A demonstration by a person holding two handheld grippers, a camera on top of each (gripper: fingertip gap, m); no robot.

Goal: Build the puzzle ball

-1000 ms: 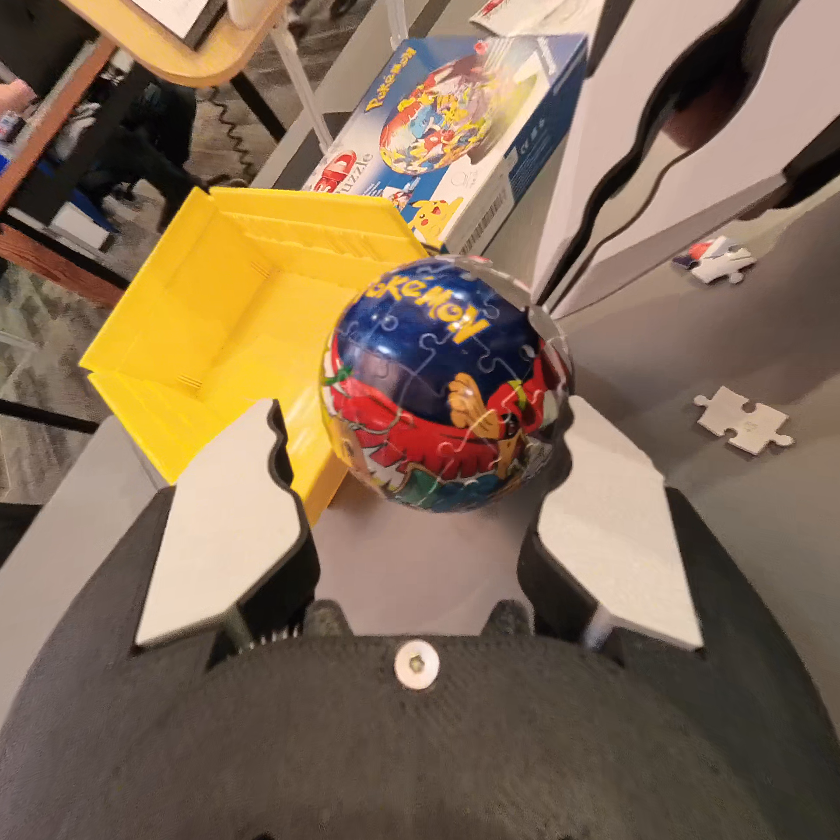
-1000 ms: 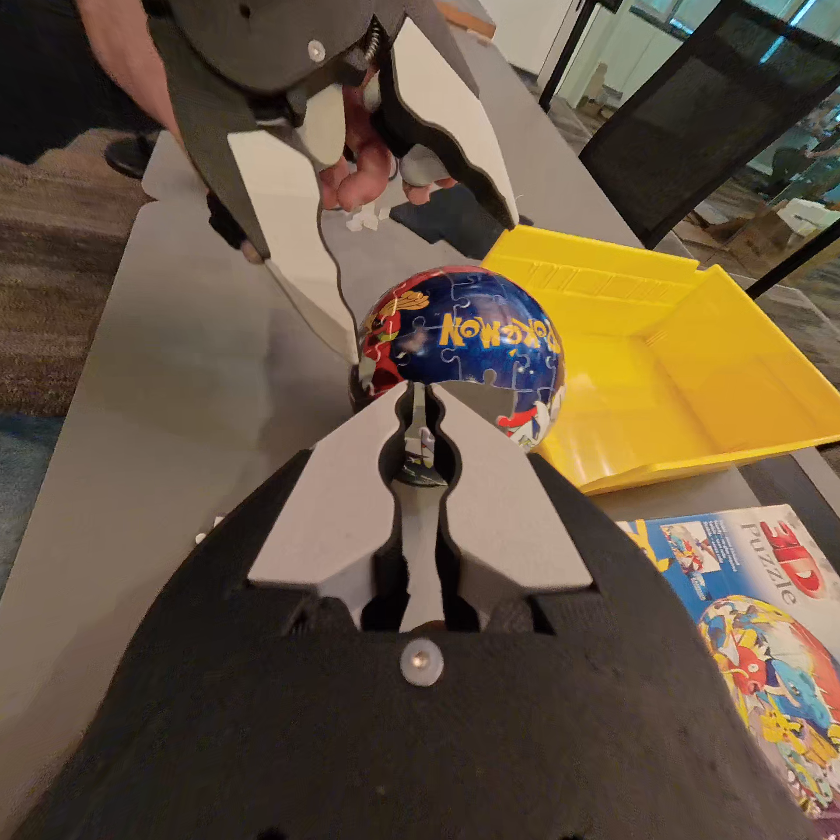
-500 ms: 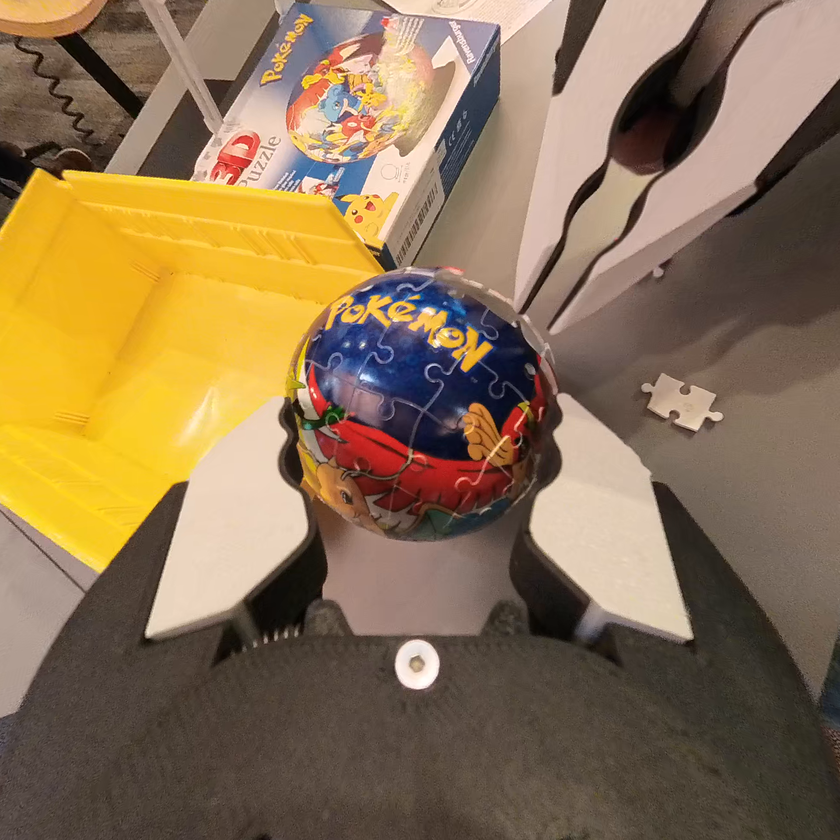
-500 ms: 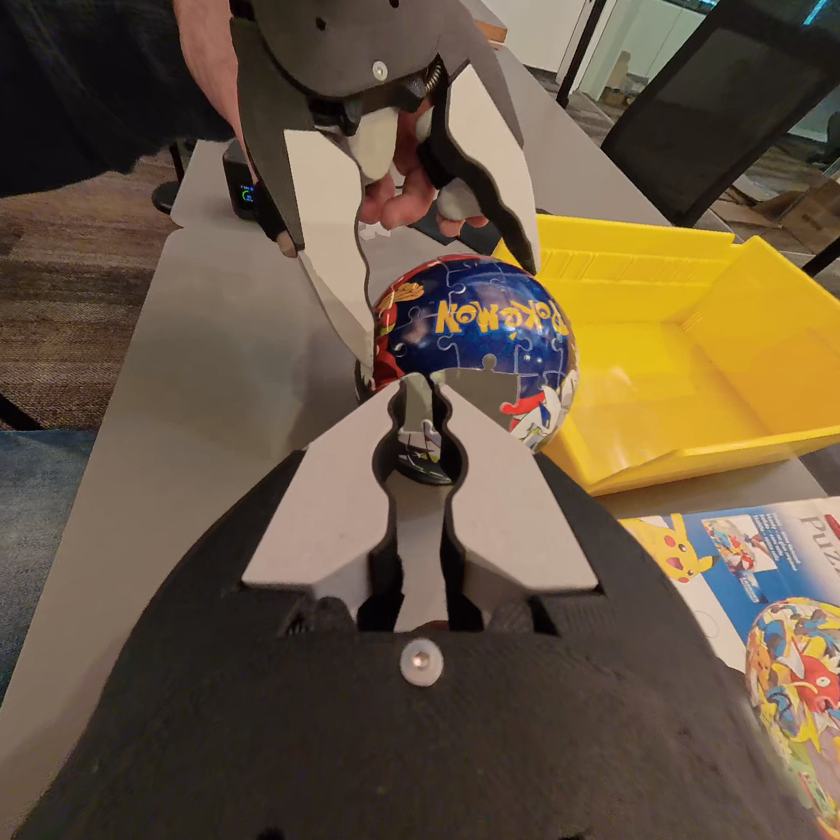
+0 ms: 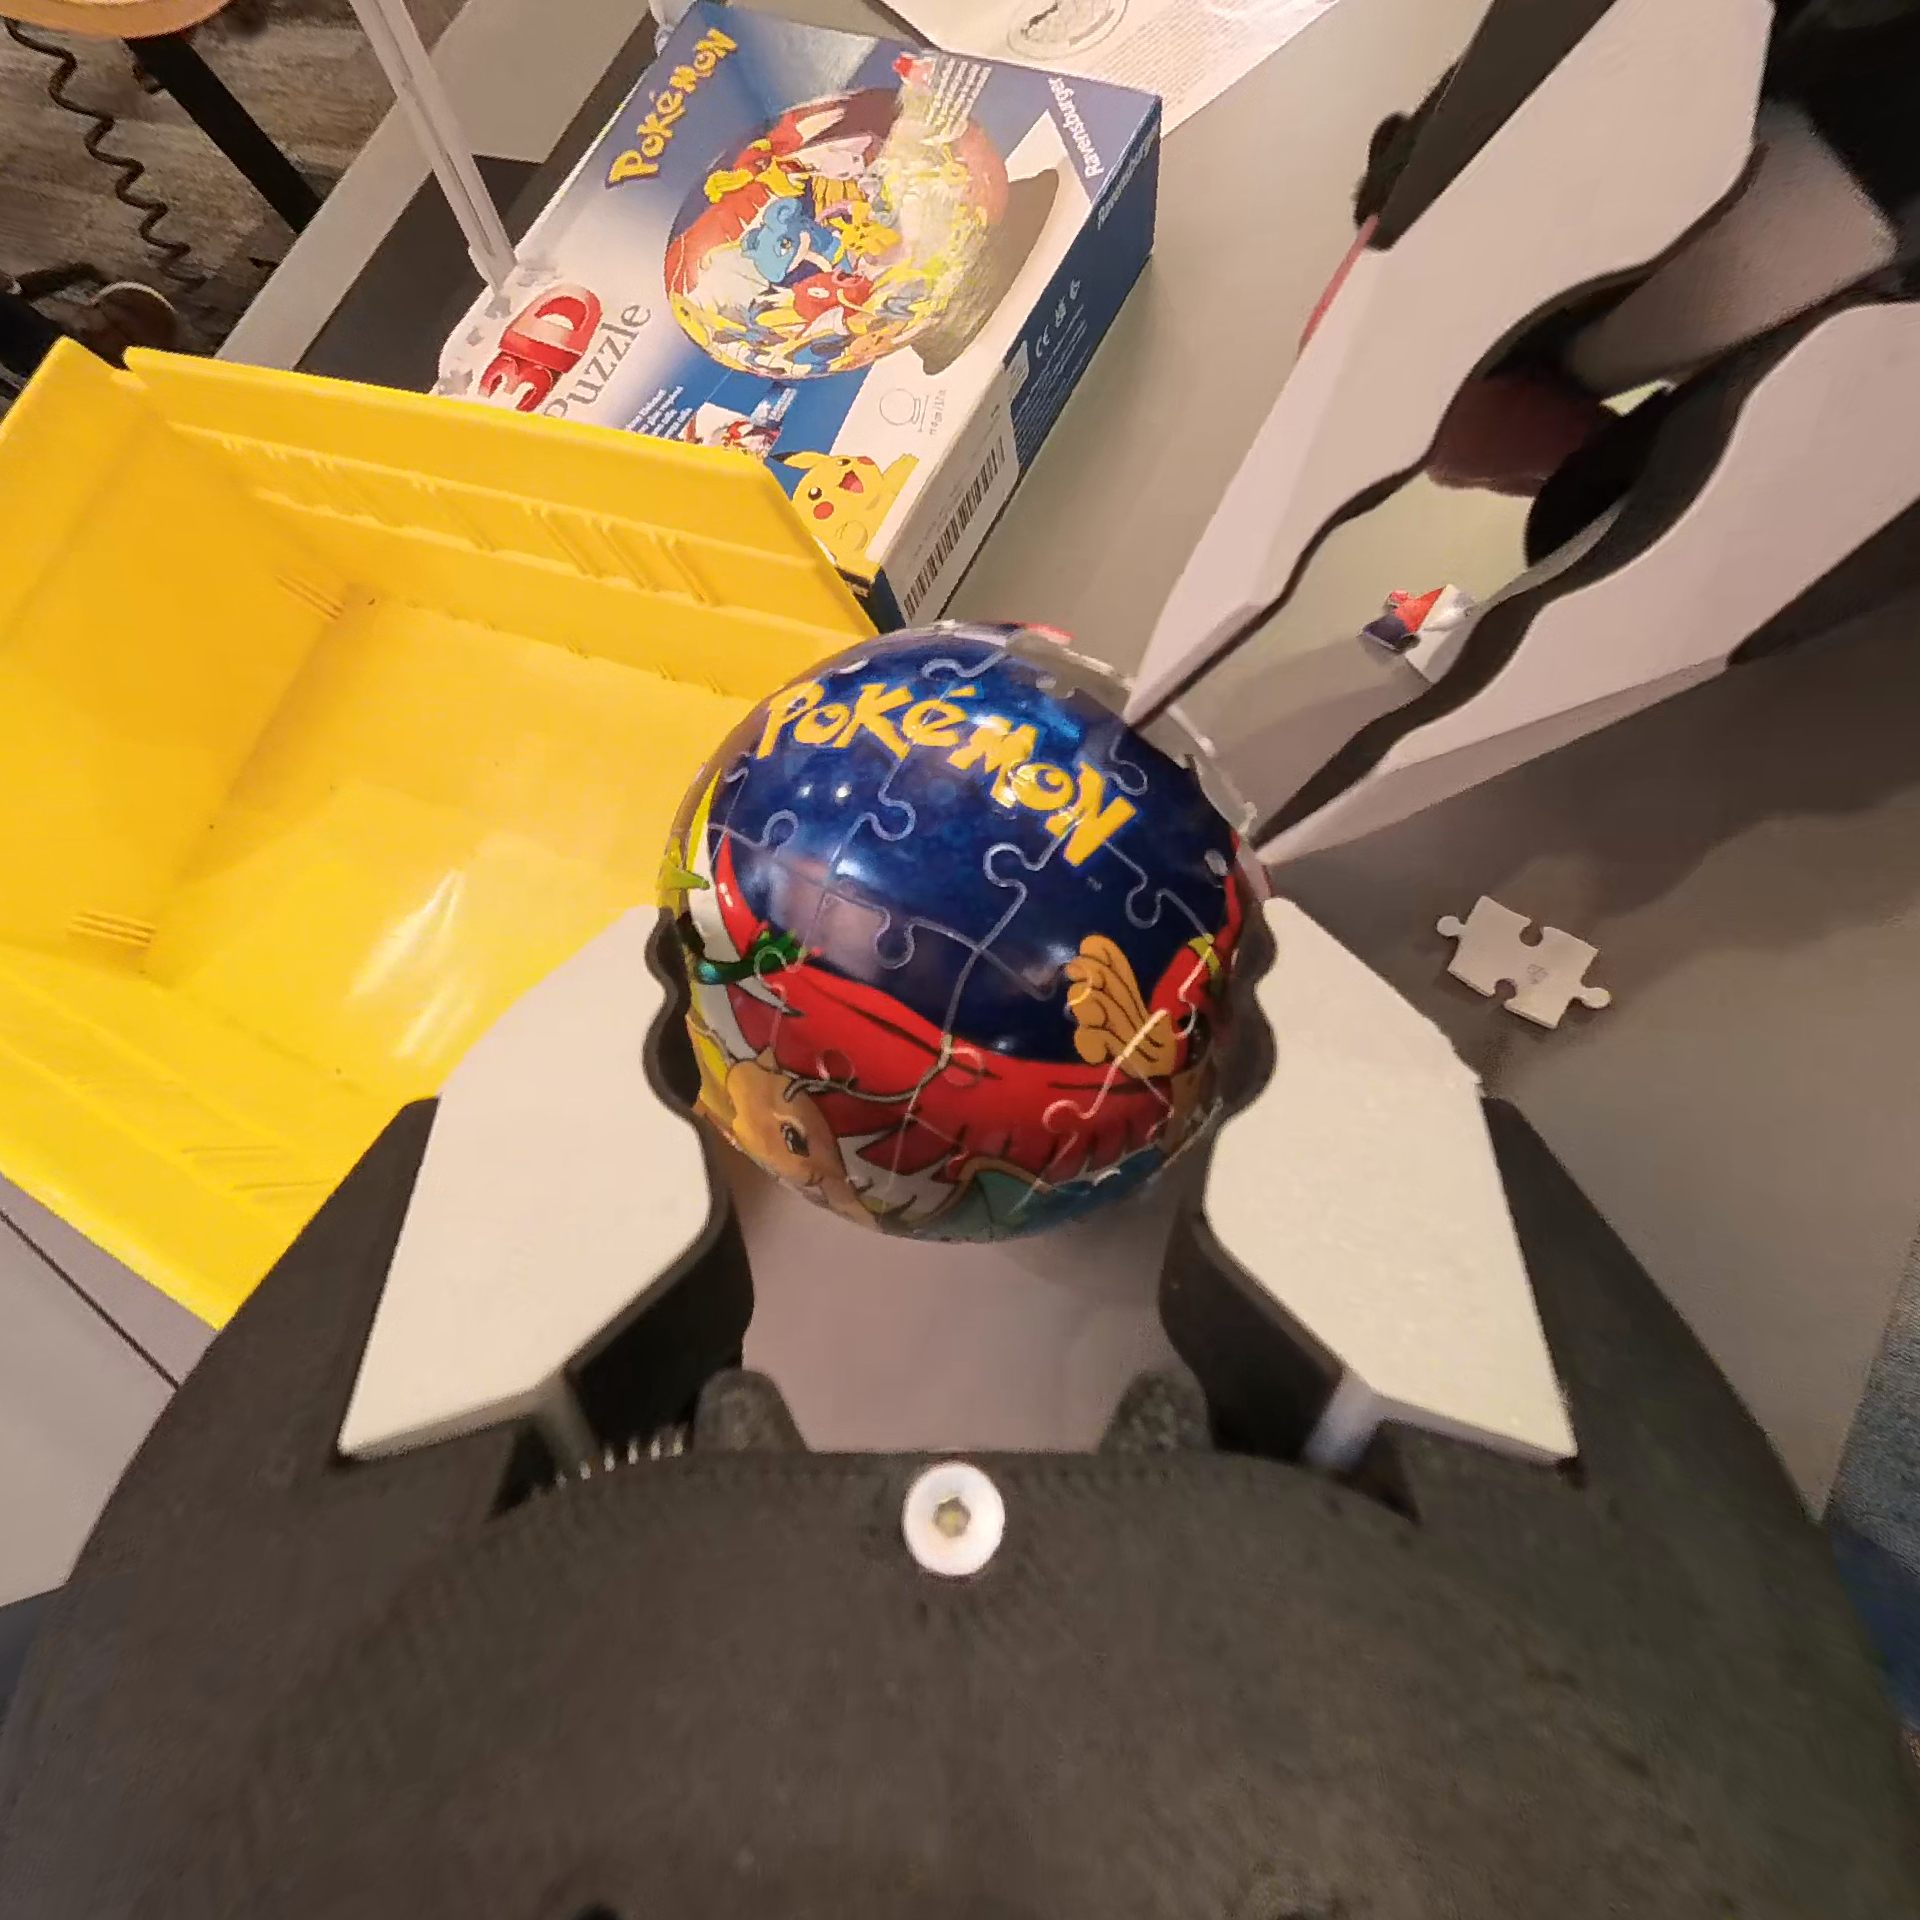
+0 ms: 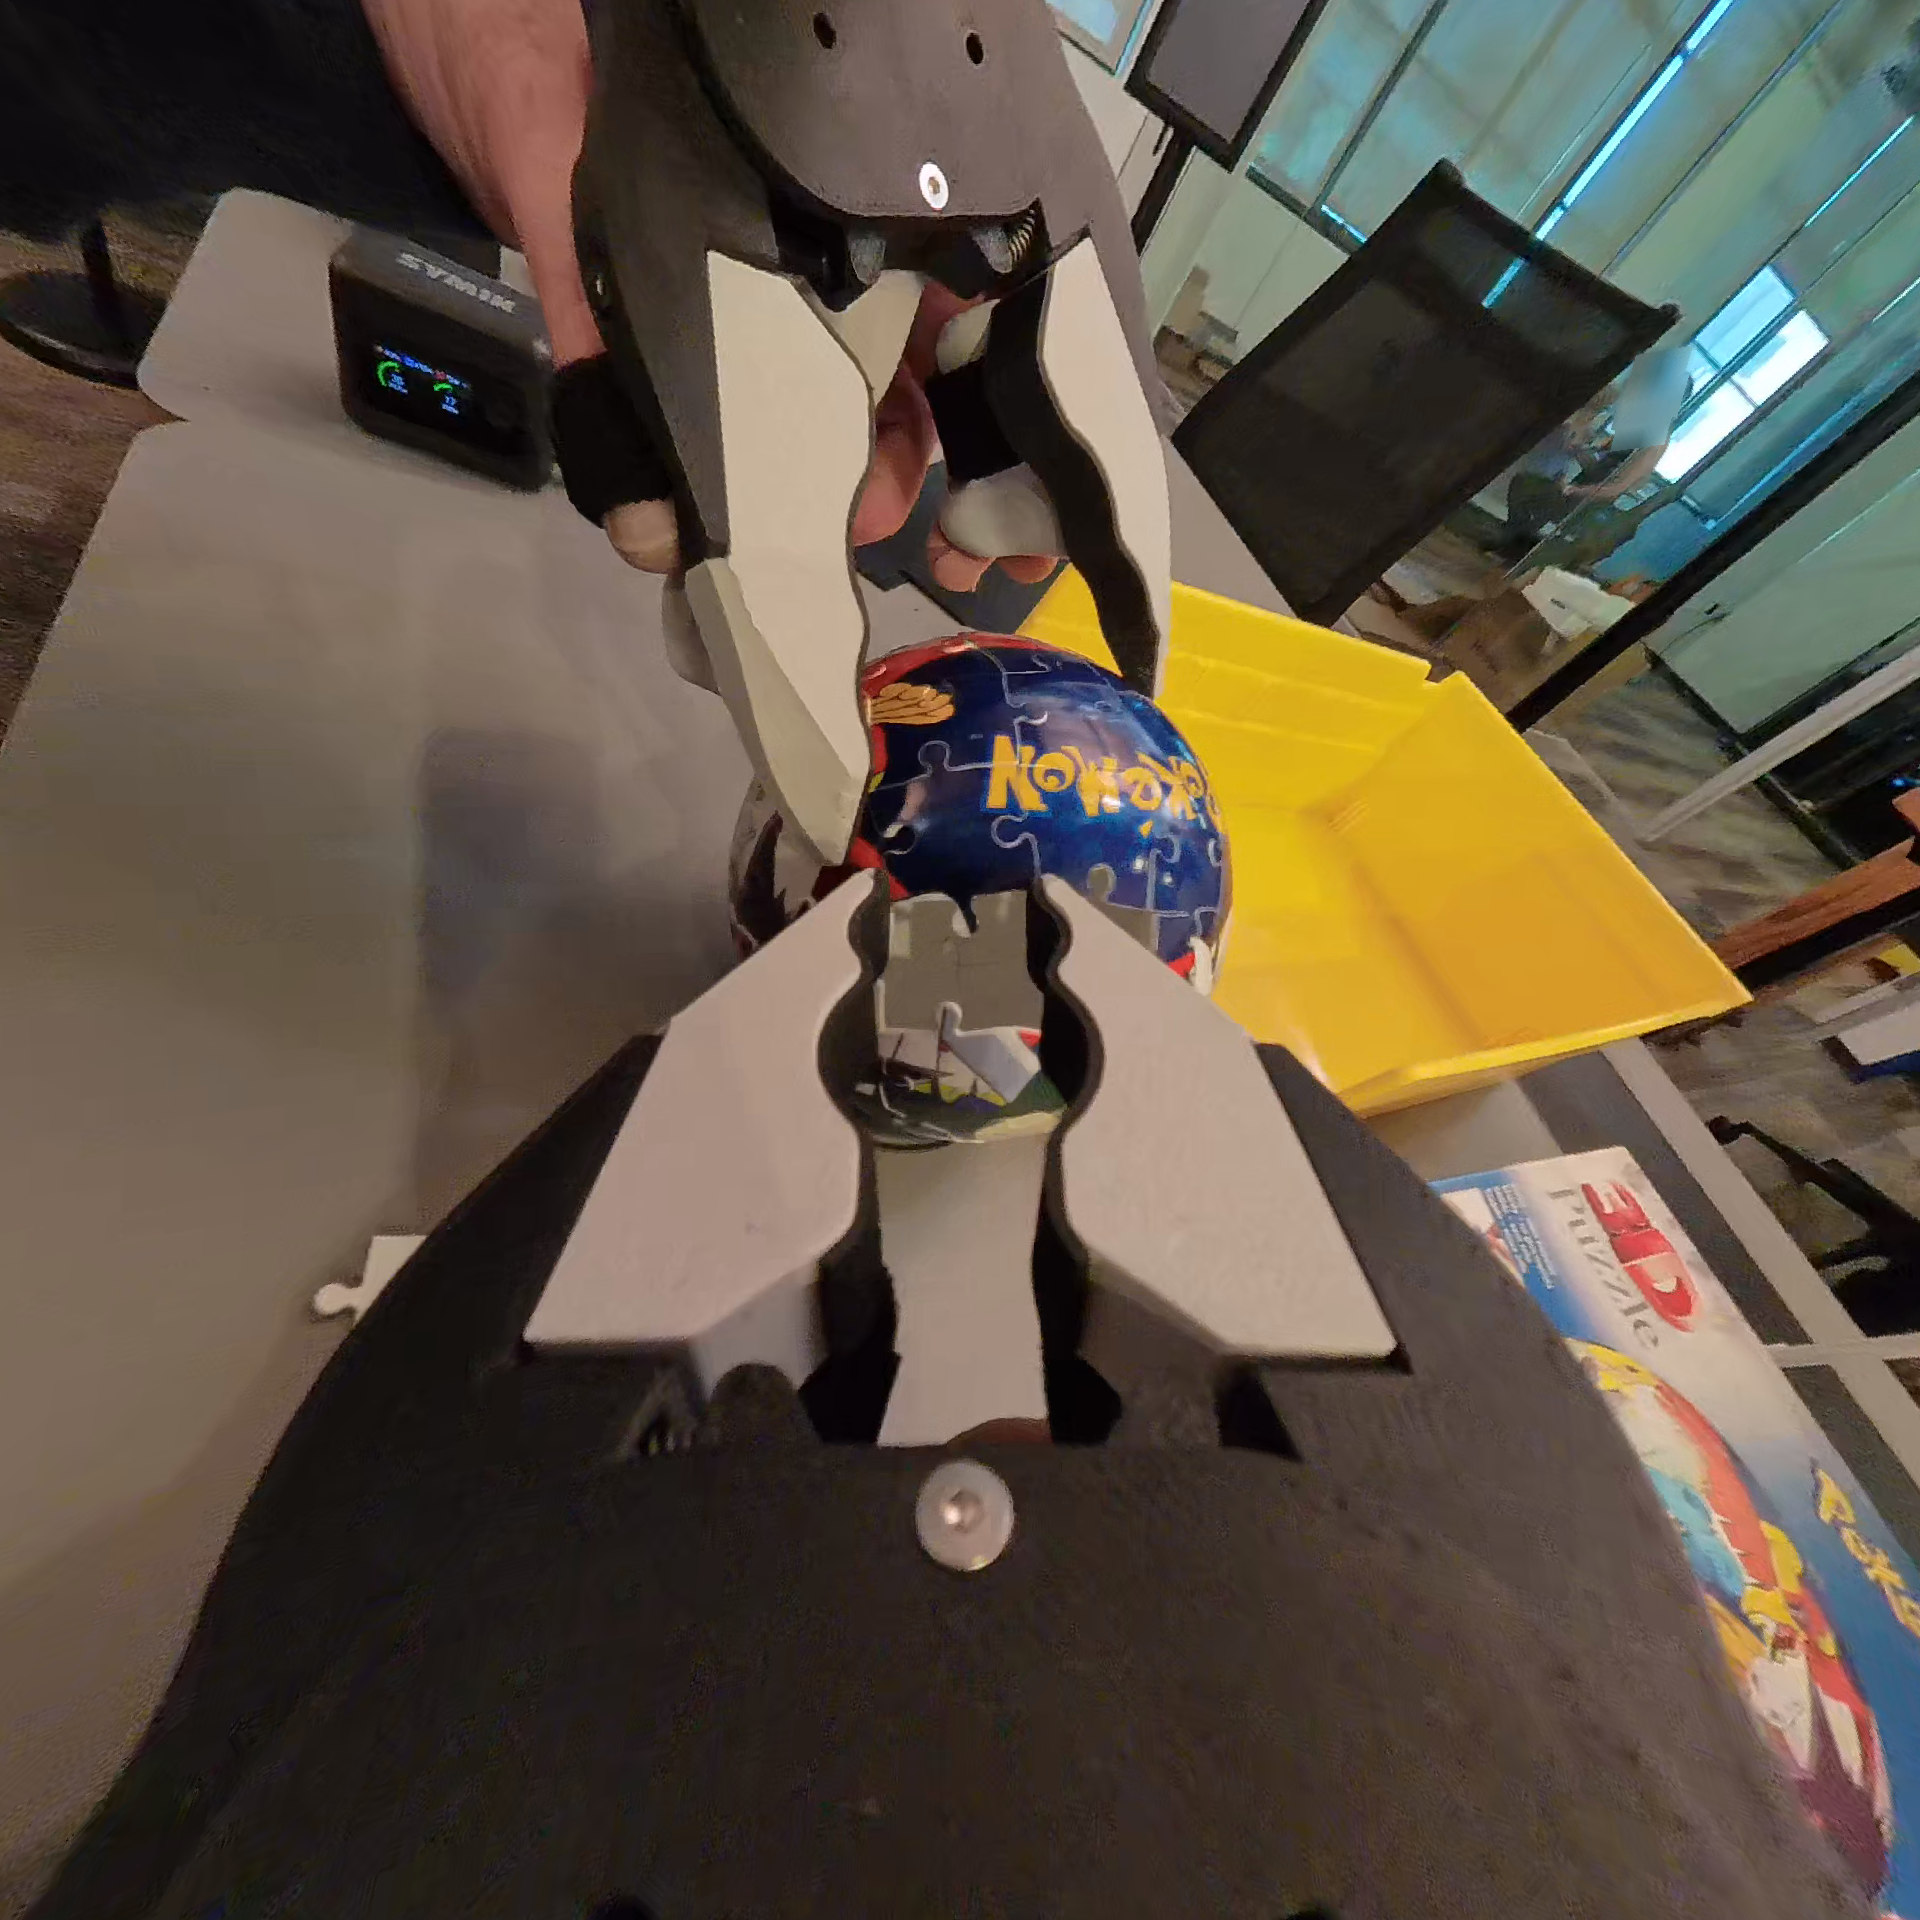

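The puzzle ball [image 5: 966,935], blue on top and red below, sits between the fingers of my left gripper [image 5: 961,940], which is shut on its sides over the grey table [image 5: 1662,1039]. In the right wrist view the ball [image 6: 1049,790] is held by the left gripper [image 6: 987,748], which comes down from above. My right gripper [image 6: 954,888] has its jaws a little apart, tips against the ball's near side, framing a grey gap in the shell [image 6: 956,966]. I see nothing held in it. From the left view the right gripper [image 5: 1200,784] touches the ball's far right edge.
A yellow bin [image 5: 312,779] lies left of the ball and also shows in the right wrist view [image 6: 1455,883]. The puzzle box [image 5: 883,260] lies behind it. A grey face-down piece [image 5: 1522,961] and a coloured piece [image 5: 1418,623] lie on the table. A black device with a screen [image 6: 436,374] stands at the far end.
My left gripper has closed in from a loose straddle onto the ball's sides. My right gripper's jaws have gone from almost shut to a little apart, now centred on the grey gap.
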